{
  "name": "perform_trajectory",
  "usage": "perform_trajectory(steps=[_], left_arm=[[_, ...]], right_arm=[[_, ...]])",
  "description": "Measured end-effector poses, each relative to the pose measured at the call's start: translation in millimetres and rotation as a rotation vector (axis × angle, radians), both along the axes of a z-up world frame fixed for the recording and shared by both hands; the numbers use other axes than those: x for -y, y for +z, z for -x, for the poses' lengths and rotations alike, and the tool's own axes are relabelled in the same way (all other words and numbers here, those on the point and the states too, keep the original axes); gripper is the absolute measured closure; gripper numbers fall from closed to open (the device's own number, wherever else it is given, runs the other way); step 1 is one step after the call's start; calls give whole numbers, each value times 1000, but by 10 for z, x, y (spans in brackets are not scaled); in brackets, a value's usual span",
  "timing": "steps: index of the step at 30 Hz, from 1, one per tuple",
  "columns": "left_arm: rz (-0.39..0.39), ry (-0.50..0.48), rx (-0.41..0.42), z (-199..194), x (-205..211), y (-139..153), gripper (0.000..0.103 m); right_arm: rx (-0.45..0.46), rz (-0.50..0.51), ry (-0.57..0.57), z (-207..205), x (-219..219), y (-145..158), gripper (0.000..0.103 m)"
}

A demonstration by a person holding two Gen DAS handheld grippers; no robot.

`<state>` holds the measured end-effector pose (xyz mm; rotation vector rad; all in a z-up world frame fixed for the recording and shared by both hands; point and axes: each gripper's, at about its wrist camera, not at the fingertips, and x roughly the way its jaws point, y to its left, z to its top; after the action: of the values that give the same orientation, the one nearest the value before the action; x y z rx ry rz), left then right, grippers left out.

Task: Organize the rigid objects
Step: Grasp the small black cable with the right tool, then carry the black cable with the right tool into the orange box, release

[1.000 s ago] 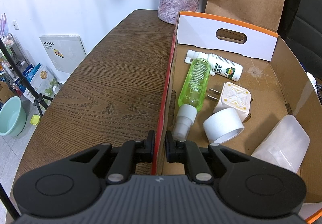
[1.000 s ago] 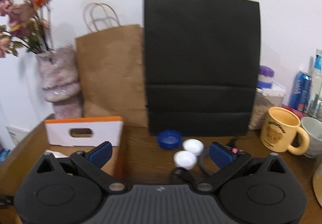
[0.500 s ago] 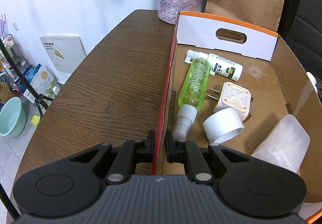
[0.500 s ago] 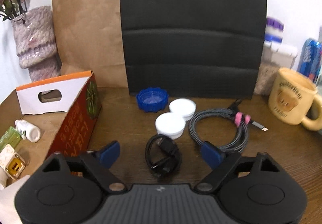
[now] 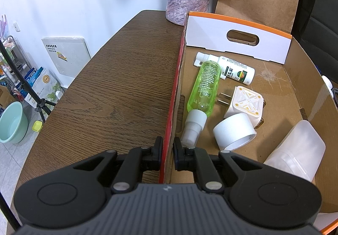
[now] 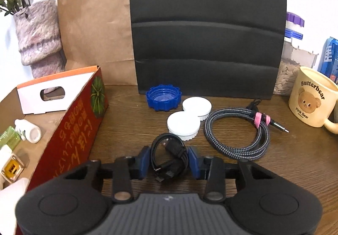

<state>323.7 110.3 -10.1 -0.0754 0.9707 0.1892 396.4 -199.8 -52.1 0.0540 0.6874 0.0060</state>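
My left gripper (image 5: 168, 150) is shut on the left wall of the cardboard box (image 5: 171, 108). In the box lie a green bottle (image 5: 203, 89), a white bottle (image 5: 232, 70), a white plug adapter (image 5: 246, 104), a white tape roll (image 5: 234, 131) and a clear container (image 5: 295, 150). My right gripper (image 6: 169, 161) has its blue pads on both sides of a coiled black cable (image 6: 171, 156) on the table, closed against it. Beyond lie two white lids (image 6: 183, 123), a blue cap (image 6: 163, 97) and a braided grey cable (image 6: 238, 131).
A black bag (image 6: 207, 30) and a brown paper bag (image 6: 95, 30) stand at the back. A pink vase (image 6: 39, 36) is at the back left. A yellow bear mug (image 6: 312, 99), a jar and a blue can stand at the right. The box's red side (image 6: 69, 142) is to my right gripper's left.
My right gripper has come down and forward over the black cable, and its jaws have closed from wide open onto it. My left gripper has not moved.
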Motion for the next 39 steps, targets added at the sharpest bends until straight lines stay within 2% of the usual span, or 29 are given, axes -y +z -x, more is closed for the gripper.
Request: perform_trajectory(steps=[10, 23, 32, 39], left_arm=[[-1, -1, 0, 0, 2, -1, 92], [0, 0, 0, -1, 3, -1, 92], [0, 0, 0, -1, 3, -1, 92], [-1, 0, 0, 0, 3, -2, 92]], right_arm=[[33, 18, -19, 72, 29, 92, 67], [130, 32, 13, 292, -79, 487, 67], [216, 32, 68, 518, -232, 797, 67], [275, 35, 160, 733, -513, 972, 67]])
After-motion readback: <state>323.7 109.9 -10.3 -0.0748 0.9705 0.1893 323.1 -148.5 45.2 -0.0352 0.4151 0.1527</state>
